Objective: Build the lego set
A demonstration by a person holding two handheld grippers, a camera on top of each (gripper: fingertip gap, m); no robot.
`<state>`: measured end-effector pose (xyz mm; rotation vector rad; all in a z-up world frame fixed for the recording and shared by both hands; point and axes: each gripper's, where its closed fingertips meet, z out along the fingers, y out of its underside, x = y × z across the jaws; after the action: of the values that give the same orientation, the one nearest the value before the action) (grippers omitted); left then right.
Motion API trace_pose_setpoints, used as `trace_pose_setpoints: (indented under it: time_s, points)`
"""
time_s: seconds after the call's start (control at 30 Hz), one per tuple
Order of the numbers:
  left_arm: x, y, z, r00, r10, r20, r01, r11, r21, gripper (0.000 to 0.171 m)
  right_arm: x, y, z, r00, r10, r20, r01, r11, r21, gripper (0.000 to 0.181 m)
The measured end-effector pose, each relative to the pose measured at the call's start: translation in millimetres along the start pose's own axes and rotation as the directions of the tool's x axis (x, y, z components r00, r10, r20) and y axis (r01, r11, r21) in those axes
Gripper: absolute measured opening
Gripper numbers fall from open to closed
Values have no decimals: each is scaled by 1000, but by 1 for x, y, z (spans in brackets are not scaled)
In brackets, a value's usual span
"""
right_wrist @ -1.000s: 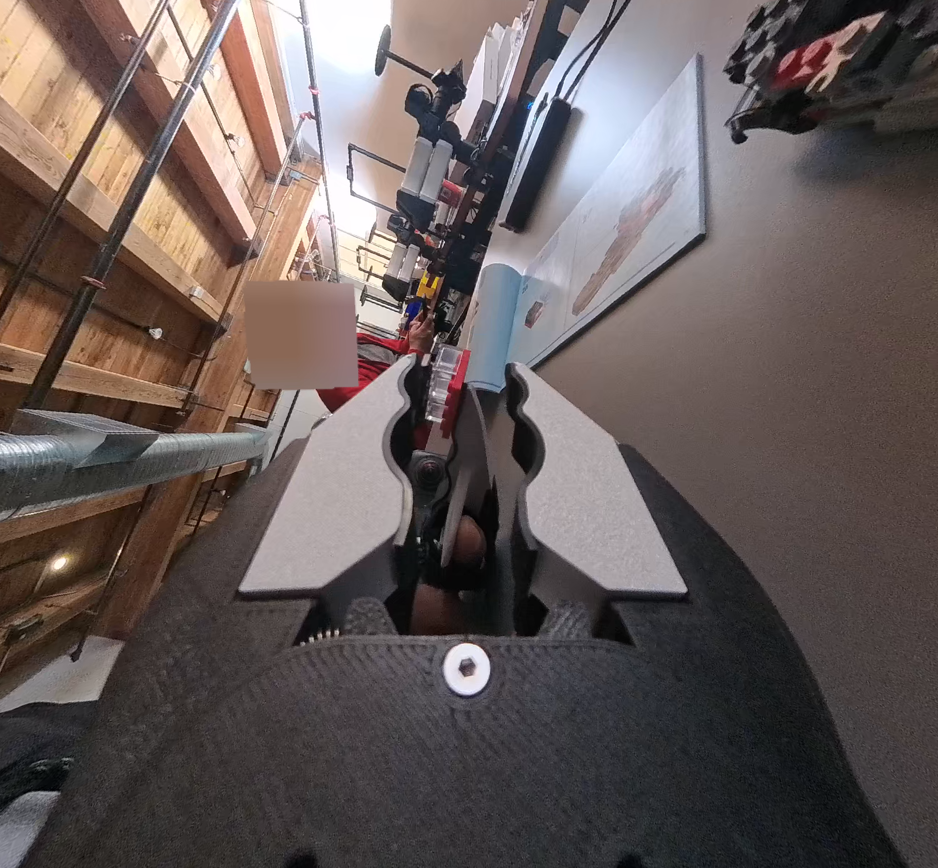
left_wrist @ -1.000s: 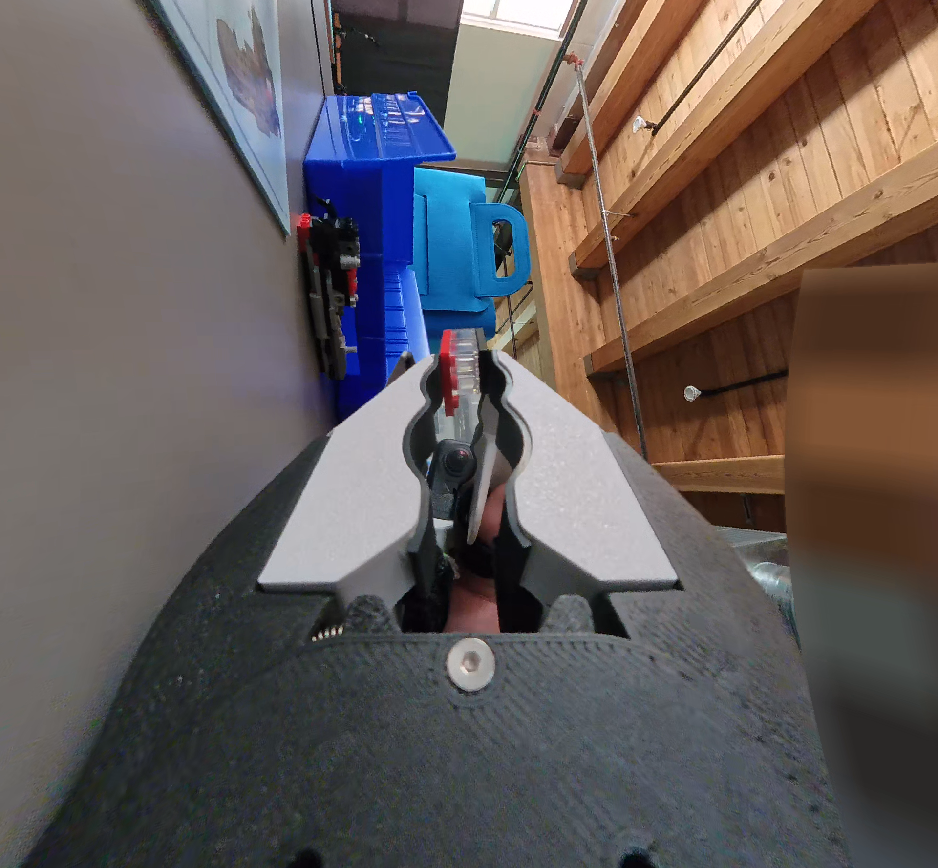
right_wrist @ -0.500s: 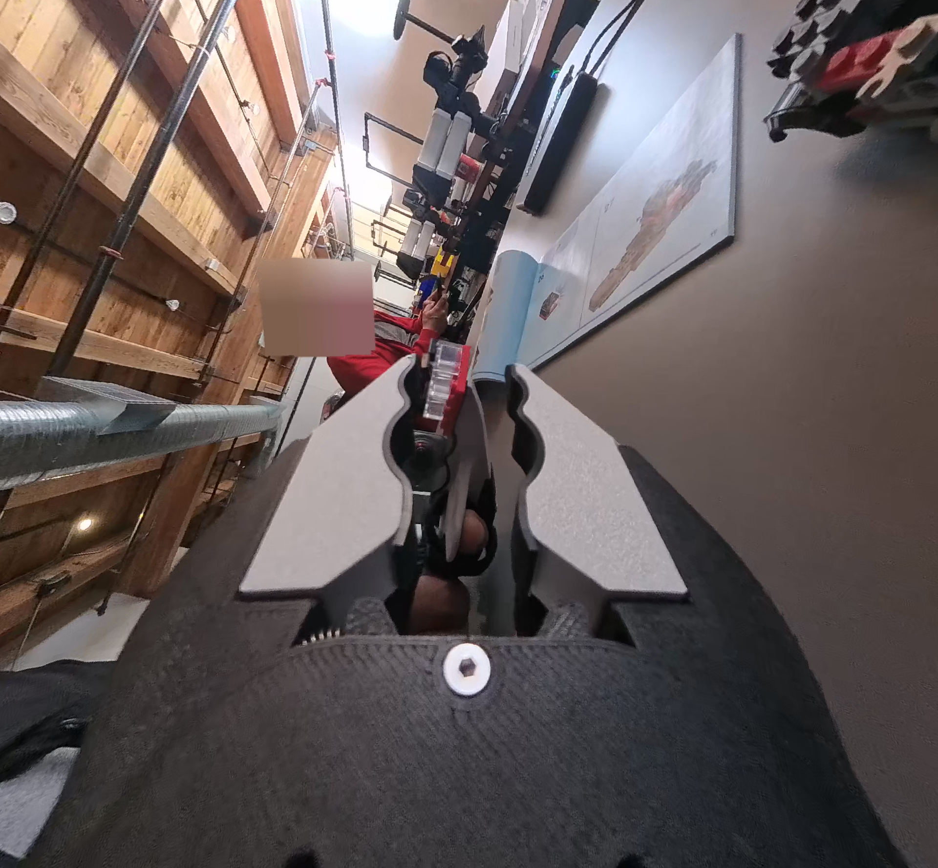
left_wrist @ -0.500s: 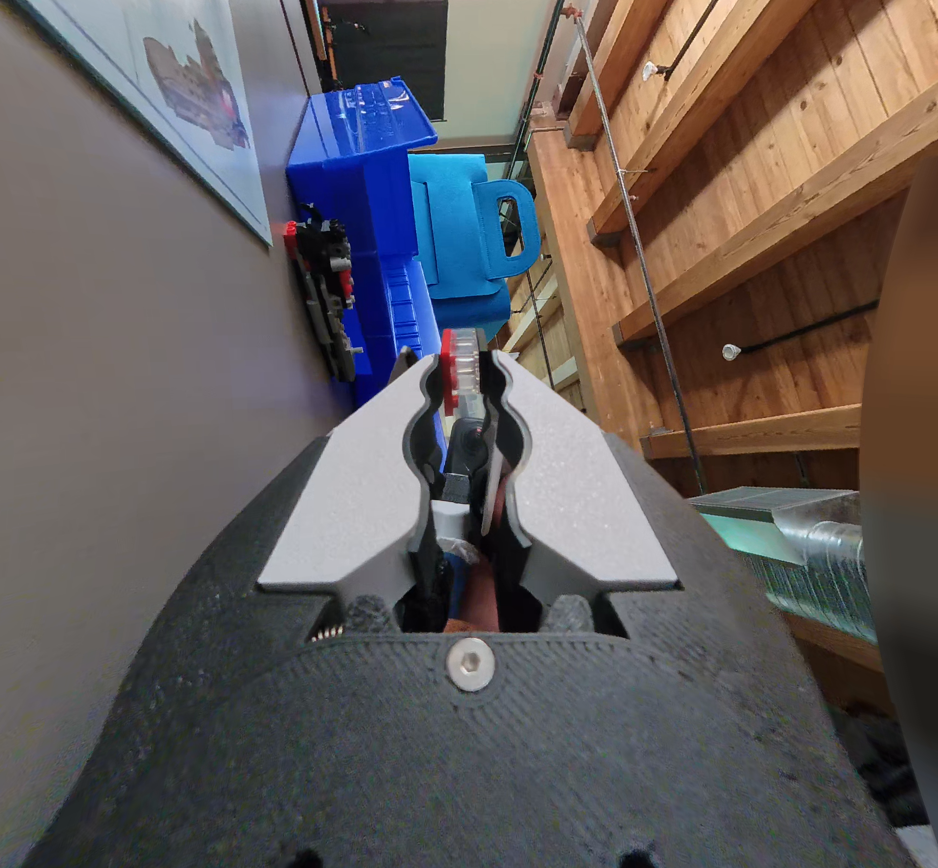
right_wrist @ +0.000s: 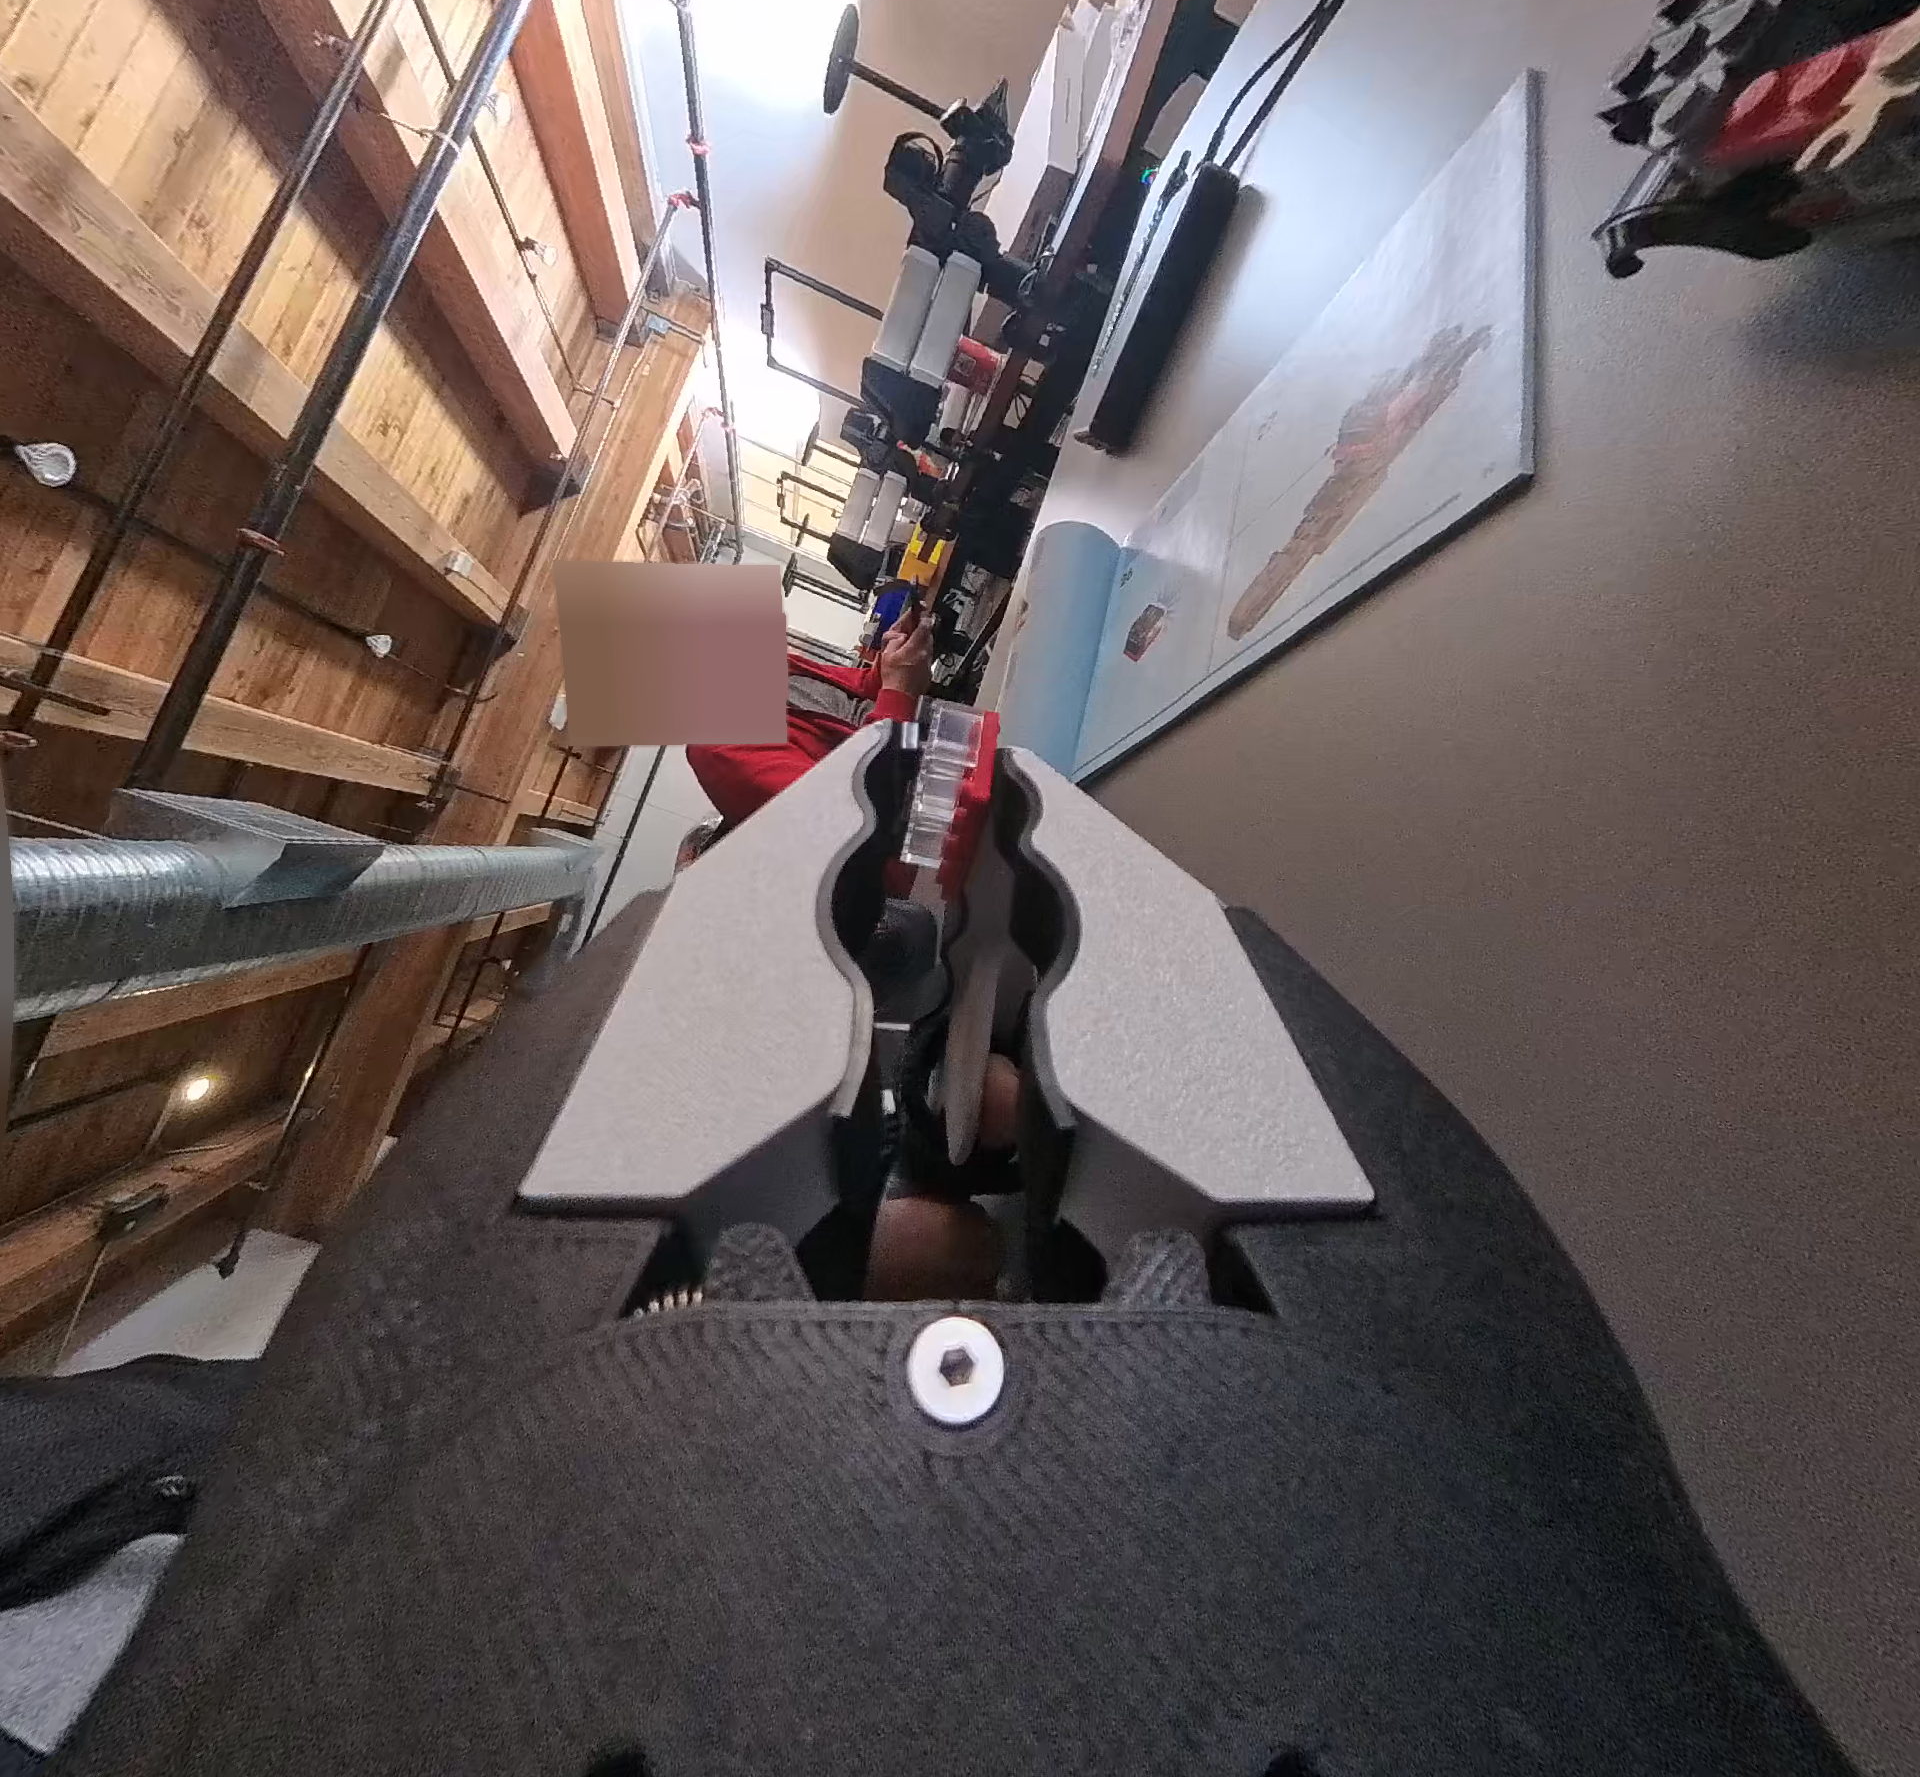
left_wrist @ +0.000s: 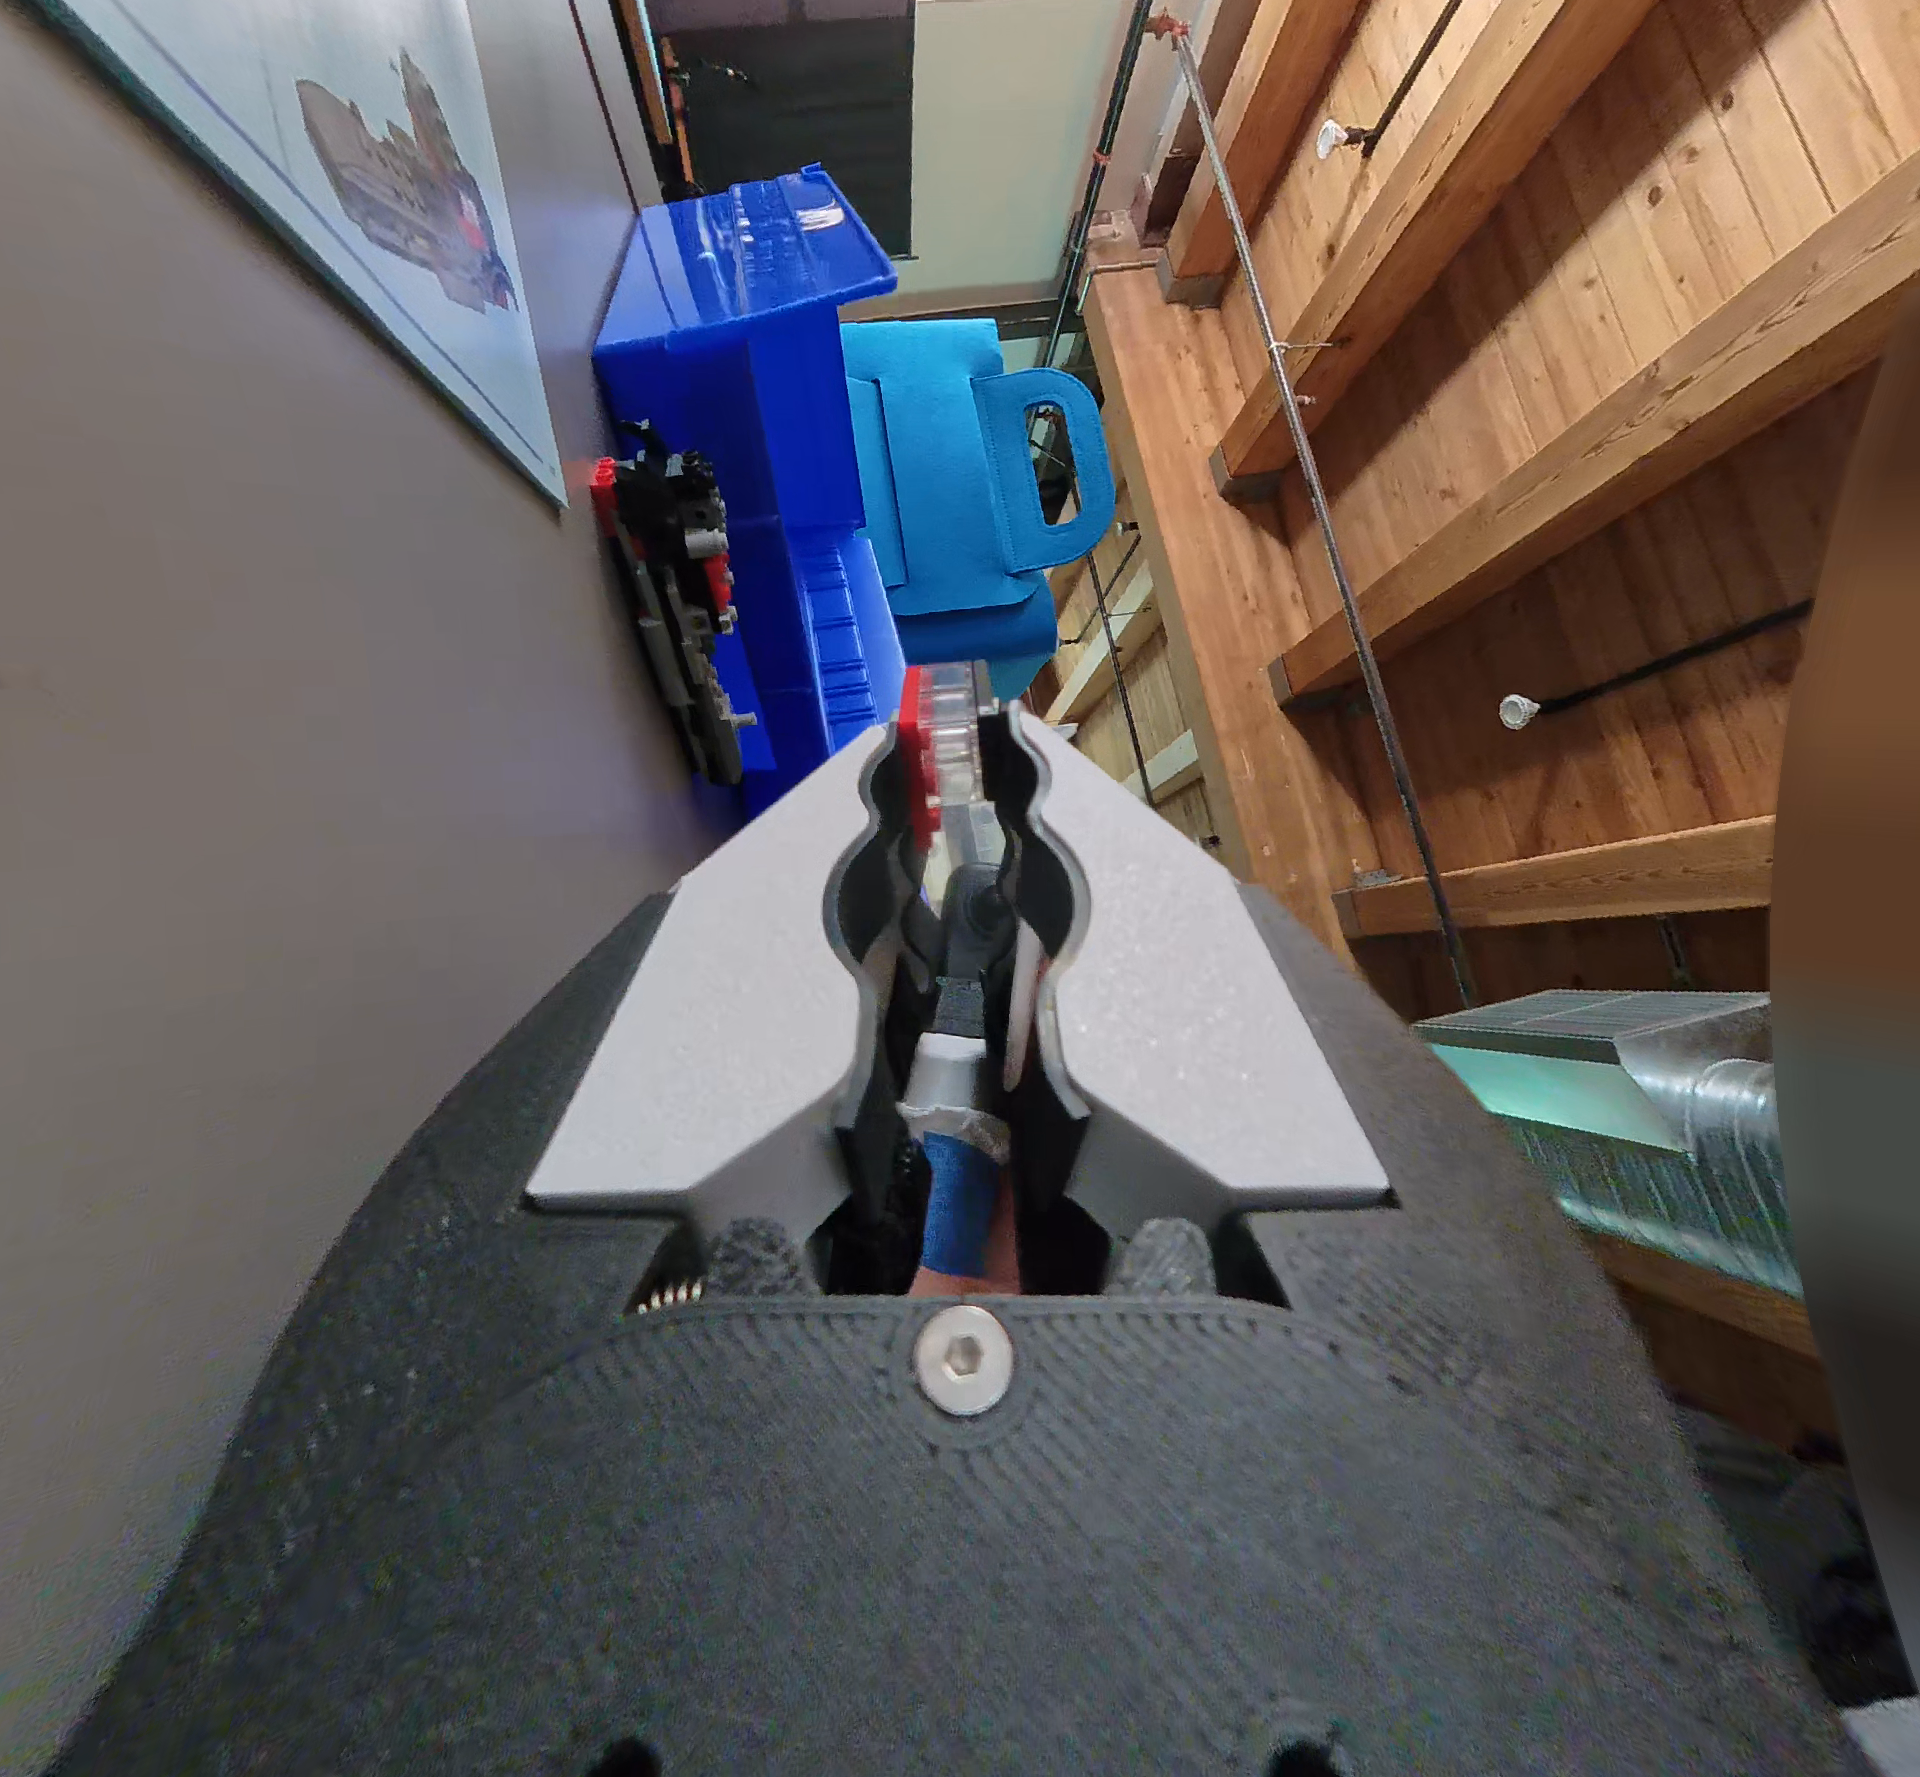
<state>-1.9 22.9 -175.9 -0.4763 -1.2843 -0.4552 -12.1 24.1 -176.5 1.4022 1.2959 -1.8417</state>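
Observation:
Both views are rolled sideways, and the two grippers face each other above the grey table (left_wrist: 260,792). My left gripper (left_wrist: 951,725) is shut on a small piece made of a red plate and clear bricks (left_wrist: 935,761). My right gripper (right_wrist: 945,751) is shut on the same red and clear piece (right_wrist: 940,792) from the other side. Each view shows the other gripper's dark body between its own fingers. The partly built black, red and grey lego model (left_wrist: 675,605) lies on the table; it also shows in the right wrist view (right_wrist: 1787,117).
An open instruction booklet (left_wrist: 343,148) (right_wrist: 1351,480) lies on the table. A blue bin (left_wrist: 748,377) and a blue felt bag (left_wrist: 966,501) stand behind the model. A black power strip (right_wrist: 1164,304) and a person in a red sleeve (right_wrist: 769,771) are farther off. Both grippers' tips are close together, under 4 cm apart.
My right gripper's fingers have closed in onto the red and clear piece. Both grippers have tilted a little while the left one kept its hold.

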Motion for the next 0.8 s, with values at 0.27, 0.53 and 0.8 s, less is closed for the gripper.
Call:
trace_pose_setpoints:
  time_s: [0.27,0.53,0.8]
  points:
    - [-1,1,-1,999,39,25,-40,999,22,19,1,2,0,998,49,-31,-48,998,28,18]
    - [-1,2,-2,998,51,34,-52,998,23,19,2,2,-1,996,16,-86,-11,998,61,19]
    - [-1,2,-2,999,42,33,-42,999,24,19,3,2,-1,995,-24,-98,32,997,73,18]
